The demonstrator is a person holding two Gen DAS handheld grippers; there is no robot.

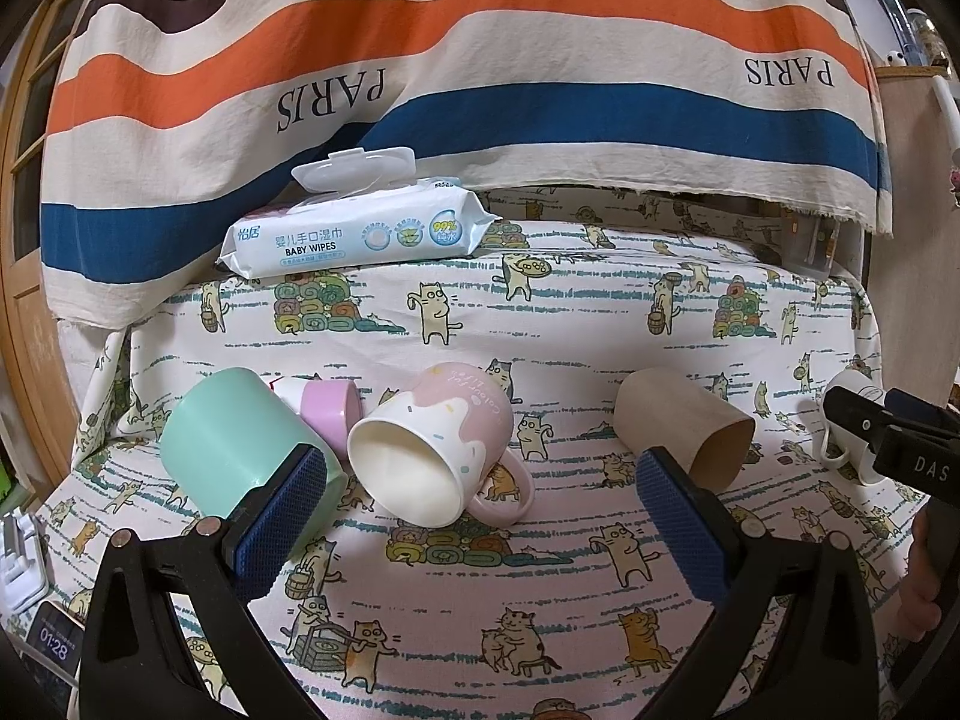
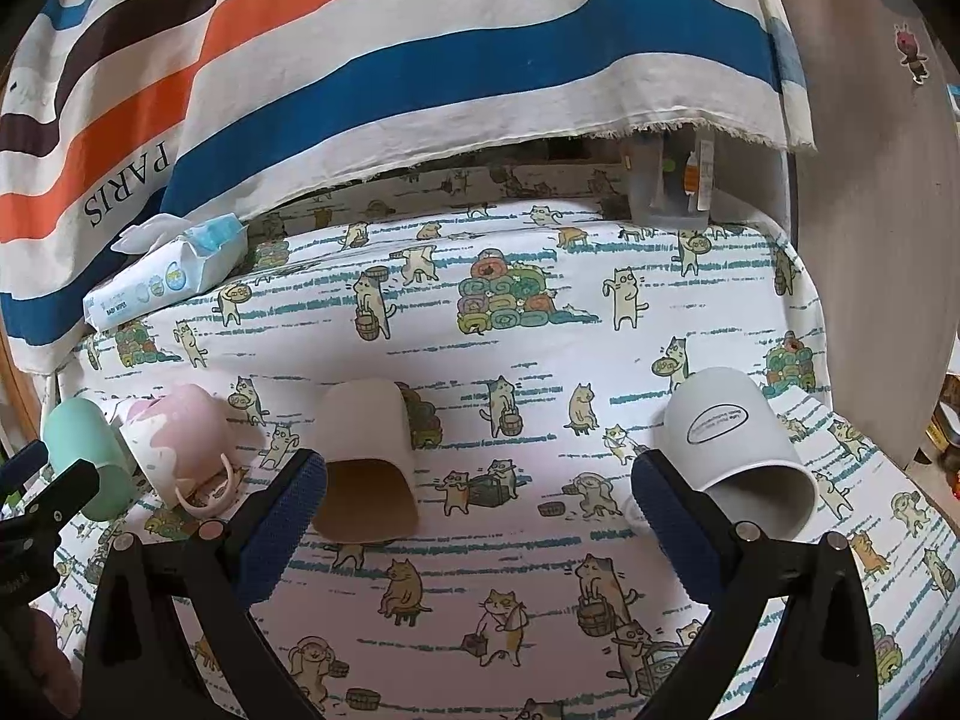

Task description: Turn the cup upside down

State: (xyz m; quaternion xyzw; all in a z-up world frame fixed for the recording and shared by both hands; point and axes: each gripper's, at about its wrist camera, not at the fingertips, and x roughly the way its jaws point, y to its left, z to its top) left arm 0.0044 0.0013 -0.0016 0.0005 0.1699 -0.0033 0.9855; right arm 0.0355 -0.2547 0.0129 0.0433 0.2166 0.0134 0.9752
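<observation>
Currently: approach step, nothing gripped yet.
Cups: four lie on their sides in a row on the table's cat-print cloth (image 1: 540,312): mint cup (image 1: 234,444), pink mug (image 1: 432,450), tan cup (image 1: 684,432), white cup (image 2: 738,450).
Left gripper (image 1: 480,516): jaws spread wide, empty, facing the pink mug's open mouth.
Right gripper (image 2: 480,516): jaws spread wide, empty, between tan cup and white cup.
Next move, judged: choose one cup, close on its wall, lift, turn it mouth down.
Behind: baby wipes pack (image 1: 354,228), striped cloth (image 1: 480,36).

Pink mug (image 1: 441,438) lies on its side between the wide-spread left claw (image 1: 480,510) fingers.
</observation>
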